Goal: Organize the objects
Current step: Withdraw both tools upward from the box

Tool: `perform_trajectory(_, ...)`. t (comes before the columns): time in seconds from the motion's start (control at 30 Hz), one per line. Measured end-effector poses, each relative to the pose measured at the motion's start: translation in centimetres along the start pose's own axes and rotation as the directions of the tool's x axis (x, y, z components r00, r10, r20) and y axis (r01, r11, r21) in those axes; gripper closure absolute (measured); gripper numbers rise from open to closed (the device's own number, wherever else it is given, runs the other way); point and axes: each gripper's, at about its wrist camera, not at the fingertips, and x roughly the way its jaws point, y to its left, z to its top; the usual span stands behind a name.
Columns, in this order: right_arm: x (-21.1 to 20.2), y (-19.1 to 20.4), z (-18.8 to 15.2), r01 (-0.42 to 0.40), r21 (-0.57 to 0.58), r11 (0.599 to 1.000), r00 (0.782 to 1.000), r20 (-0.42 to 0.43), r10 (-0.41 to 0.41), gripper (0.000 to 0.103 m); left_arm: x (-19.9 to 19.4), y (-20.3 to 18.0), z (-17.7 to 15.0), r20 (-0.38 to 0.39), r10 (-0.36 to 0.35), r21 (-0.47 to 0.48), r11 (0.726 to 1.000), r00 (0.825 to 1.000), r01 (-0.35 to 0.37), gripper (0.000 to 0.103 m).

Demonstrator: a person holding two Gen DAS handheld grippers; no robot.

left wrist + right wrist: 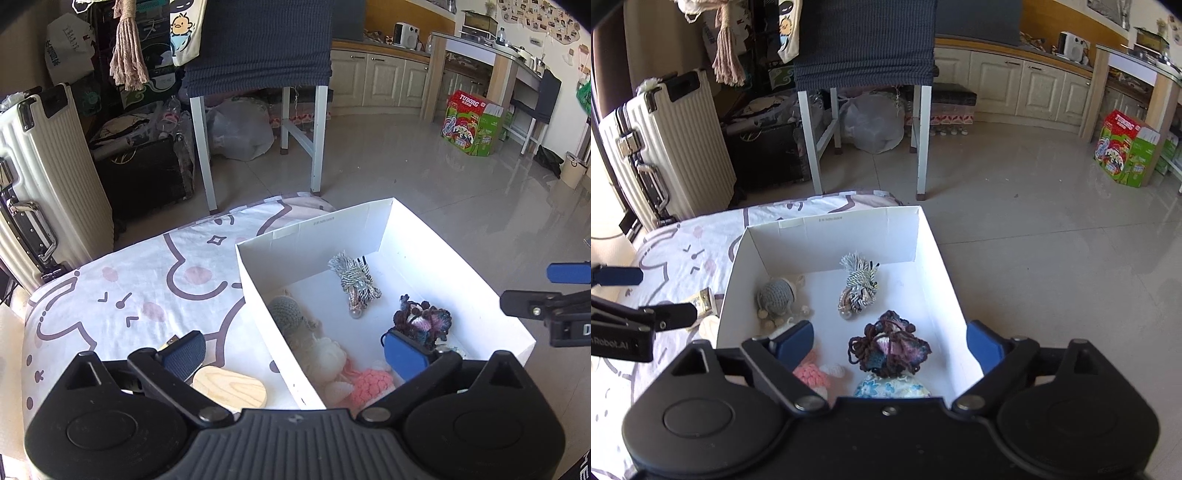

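The white box (925, 236) sits in the middle of the right wrist picture, on a bed sheet with cartoon drawings (122, 295). It is where the small things go, so it stands with its top open and right in front of you.

Inside it you can see a striped rope toy (858, 286) near the far wall, a grey knitted toy (775, 295) at the left, a dark purple yarn flower (888, 347) in the lower middle, a pink knitted toy (812, 374) at the bottom left, and a blue flowery pouch (892, 387) at the very bottom. They lie loose and a little apart, so each one has its own room.

Your right gripper (890, 345) hangs over the box with its blue pads spread wide. The yarn flower shows between them, but the pads do not press on it. It holds nothing.

Your left gripper (295, 356) is also wide open and holds nothing. One pad is over the sheet and the other is over the box, so the near box wall runs between them.

Two things are not in the box yet. A light wooden piece (231, 387) lies on the sheet at the lower left of the left wrist picture, just beside the box. A small tube (703, 299) lies at the left of the right wrist picture, near the box wall. I think those come next, and the left gripper is closest to them.
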Motion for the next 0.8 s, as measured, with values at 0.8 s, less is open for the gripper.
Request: perform_trajectory(0.8, 0.4, 0.1, -1.3, 0.043, 0.020, 0.999, 0.999, -0.010, -0.043, 0.000, 0.2, 2.3, -1.3, -0.019, 0.000, -0.070, 0.998, 1.000, -0.001, 0.000)
